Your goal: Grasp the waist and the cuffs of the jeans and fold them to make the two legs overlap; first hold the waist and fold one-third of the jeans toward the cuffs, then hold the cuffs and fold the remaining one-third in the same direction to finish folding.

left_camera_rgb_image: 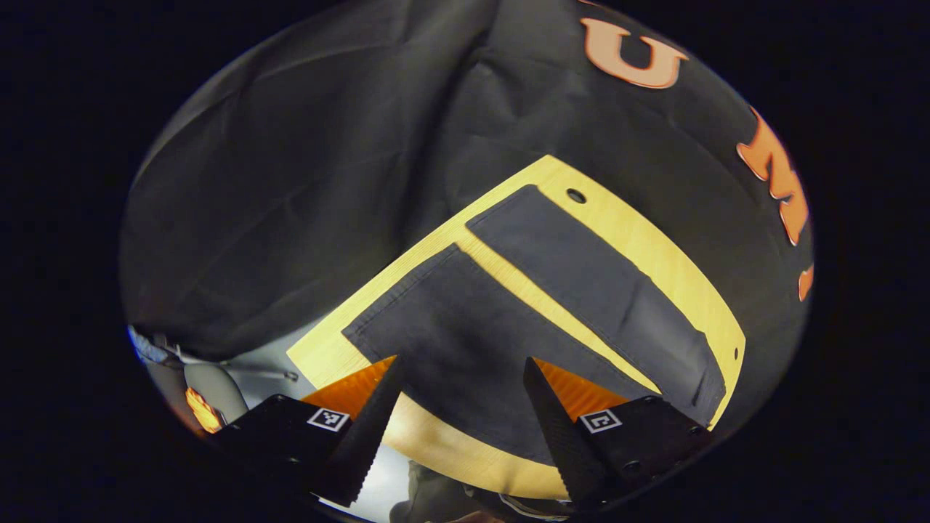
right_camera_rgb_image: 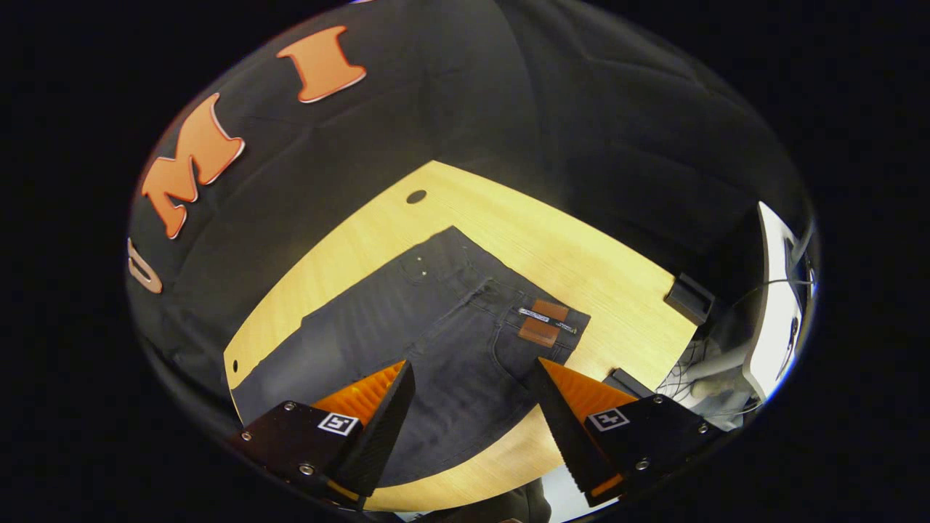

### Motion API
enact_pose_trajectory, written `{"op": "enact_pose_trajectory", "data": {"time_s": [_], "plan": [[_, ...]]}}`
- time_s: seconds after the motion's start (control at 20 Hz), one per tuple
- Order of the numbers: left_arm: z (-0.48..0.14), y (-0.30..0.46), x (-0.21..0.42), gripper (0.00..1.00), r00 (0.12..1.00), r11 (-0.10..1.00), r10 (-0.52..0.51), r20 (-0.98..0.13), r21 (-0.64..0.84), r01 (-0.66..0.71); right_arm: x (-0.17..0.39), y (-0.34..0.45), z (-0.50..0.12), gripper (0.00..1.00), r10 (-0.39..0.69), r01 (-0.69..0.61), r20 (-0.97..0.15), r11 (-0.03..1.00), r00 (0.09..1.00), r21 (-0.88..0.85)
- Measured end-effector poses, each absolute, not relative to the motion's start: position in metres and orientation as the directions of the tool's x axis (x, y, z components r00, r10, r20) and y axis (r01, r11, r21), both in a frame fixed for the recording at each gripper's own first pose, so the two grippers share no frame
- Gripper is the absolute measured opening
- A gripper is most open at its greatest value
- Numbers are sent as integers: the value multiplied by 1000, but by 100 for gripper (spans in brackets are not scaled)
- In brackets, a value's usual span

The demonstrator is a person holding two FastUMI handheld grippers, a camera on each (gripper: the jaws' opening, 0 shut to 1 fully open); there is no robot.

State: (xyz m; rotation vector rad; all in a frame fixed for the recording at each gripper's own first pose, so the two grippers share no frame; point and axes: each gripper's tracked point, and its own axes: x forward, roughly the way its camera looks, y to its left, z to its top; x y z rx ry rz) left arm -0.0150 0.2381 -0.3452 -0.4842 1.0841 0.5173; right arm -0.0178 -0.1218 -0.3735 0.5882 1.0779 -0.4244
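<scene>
The dark grey denim jeans are lying flat on the pale wooden table, legs spreading toward the upper right of the frame. The left gripper is hovering at the bottom, fingers apart.

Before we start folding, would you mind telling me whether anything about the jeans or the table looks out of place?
Nothing stands out. The jeans lie flat on the wooden table, legs spread apart and unfolded, waist near one end. Both grippers, left and right, hover open above them.
</scene>
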Motion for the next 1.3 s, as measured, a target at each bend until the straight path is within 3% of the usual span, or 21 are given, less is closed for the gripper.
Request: {"op": "enact_pose_trajectory", "data": {"time_s": [0.25, 0.55, 0.7, 0.85, 1.3], "plan": [[-367, 233, -34, 100, 236, 696, 128, -963, -82, -713, -25, -142, -418, 98, 21, 668, -949, 705, 316, 238], [-385, 231, -46, 99, 148, 613, 56, -987, -83, -786, -40, -144, -460, 99, 82, 688, -978, 699, 192, 194], [-395, 235, -48, 99, 107, 600, 27, -994, -69, -797, -40, -136, -473, 99, 109, 731, -979, 652, 172, 201], [-407, 241, -49, 99, 56, 569, -27, -998, -62, -820, -40, -134, -480, 99, 94, 787, -985, 593, 143, 171], [-446, 279, -52, 99, -68, 486, -38, -997, 41, -873, -43, -134, -495, 97, 42, 787, -999, 615, 28, 48]]}}
